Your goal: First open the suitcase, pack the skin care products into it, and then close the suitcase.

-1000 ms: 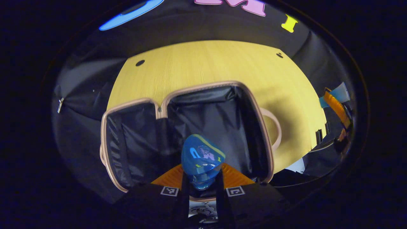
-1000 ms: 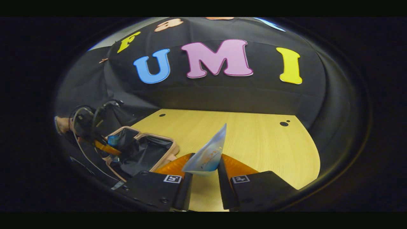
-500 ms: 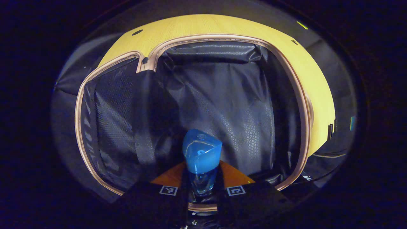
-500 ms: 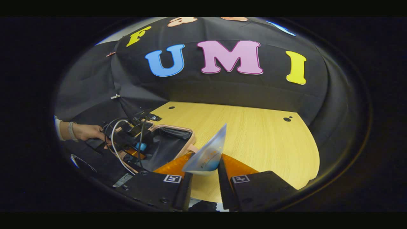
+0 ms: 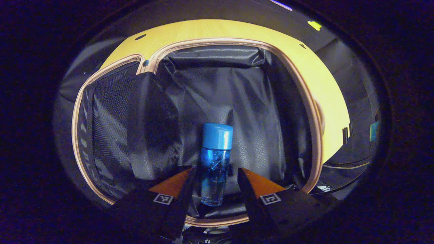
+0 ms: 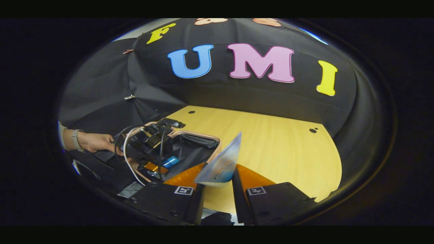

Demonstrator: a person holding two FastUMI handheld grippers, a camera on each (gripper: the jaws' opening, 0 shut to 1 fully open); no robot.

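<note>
The suitcase [image 5: 315, 112] lies open on the bench [image 5: 217, 32], its dark lining exposed. Inside it, the blue-capped bottle [image 5: 214, 162] lies on the lining between the spread fingers of the left hand-held gripper [image 5: 215, 178], which do not touch it. The right hand-held gripper [image 6: 217, 181] hangs above the bench [image 6: 288, 149], pinching a pale sachet [image 6: 222, 162] upright.

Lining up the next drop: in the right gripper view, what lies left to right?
Person's hand → left hand-held gripper → blue bottle → sachet in the right hand-held gripper → bare table.
</note>
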